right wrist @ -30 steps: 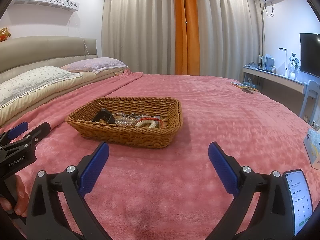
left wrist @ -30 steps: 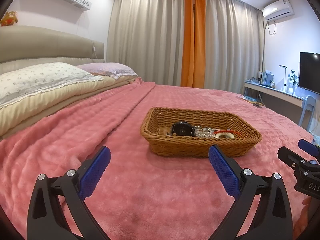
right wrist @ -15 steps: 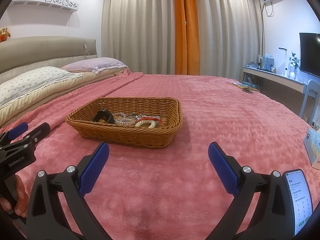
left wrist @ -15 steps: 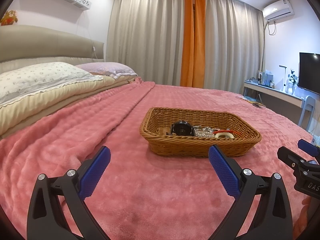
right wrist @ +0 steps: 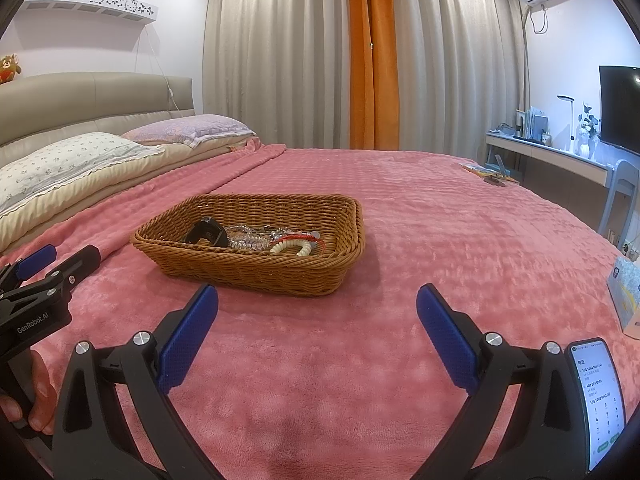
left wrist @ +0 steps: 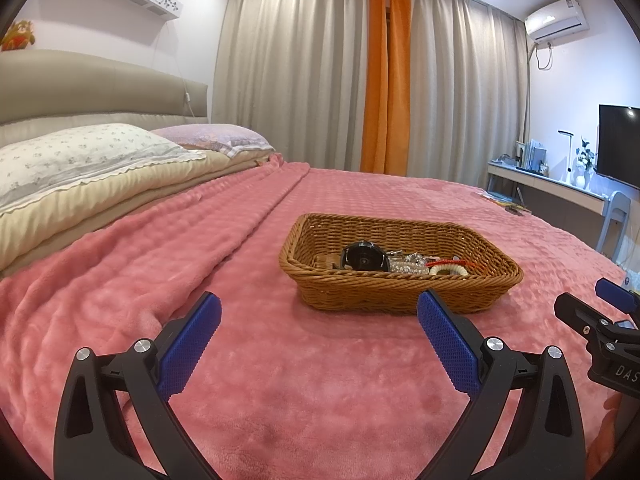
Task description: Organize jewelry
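Observation:
A brown wicker basket [left wrist: 400, 292] [right wrist: 256, 272] sits on the pink bedspread. In it lie a black watch [left wrist: 365, 257] [right wrist: 208, 233], a clear bead bracelet [left wrist: 408, 266] [right wrist: 248, 242], a white bead bracelet with red cord [left wrist: 446, 269] [right wrist: 290, 245], and other small jewelry. My left gripper [left wrist: 318, 316] is open and empty, short of the basket's near wall. My right gripper [right wrist: 317, 308] is open and empty, near the basket's front right corner. Each gripper shows at the other view's edge [left wrist: 600, 320] [right wrist: 44, 280].
Pillows [left wrist: 80, 152] and a folded quilt lie at the left by the headboard. A desk [right wrist: 552, 156] with a lamp, a vase and a TV stands at the right. A phone [right wrist: 598, 400] is mounted on my right gripper. A tissue box [right wrist: 624, 292] lies at the bed's right edge.

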A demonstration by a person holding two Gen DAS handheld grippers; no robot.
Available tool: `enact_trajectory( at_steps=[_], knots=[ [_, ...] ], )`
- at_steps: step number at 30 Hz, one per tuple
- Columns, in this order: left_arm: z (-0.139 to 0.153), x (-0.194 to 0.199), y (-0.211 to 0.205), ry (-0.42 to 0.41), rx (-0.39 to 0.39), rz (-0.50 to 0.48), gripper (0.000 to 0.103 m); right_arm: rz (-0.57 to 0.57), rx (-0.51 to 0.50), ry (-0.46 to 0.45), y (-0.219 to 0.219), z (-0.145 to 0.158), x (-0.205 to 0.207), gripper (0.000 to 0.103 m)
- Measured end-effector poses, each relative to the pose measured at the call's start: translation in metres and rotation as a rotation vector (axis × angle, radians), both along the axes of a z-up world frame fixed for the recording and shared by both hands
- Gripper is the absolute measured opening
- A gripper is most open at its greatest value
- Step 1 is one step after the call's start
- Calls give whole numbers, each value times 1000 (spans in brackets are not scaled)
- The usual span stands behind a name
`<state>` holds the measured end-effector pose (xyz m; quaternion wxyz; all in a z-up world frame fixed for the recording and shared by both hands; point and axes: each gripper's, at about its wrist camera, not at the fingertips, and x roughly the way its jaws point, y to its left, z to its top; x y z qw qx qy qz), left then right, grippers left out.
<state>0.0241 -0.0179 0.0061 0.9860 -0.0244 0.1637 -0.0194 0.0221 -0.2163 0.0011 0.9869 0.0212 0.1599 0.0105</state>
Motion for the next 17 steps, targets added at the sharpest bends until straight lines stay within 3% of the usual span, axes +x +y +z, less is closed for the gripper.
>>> enact_trajectory(
  at_steps=[17],
  knots=[
    [-1,-5,-3,-11,-3,-1,95,0,0,0,0,0,0,95]
  ],
)
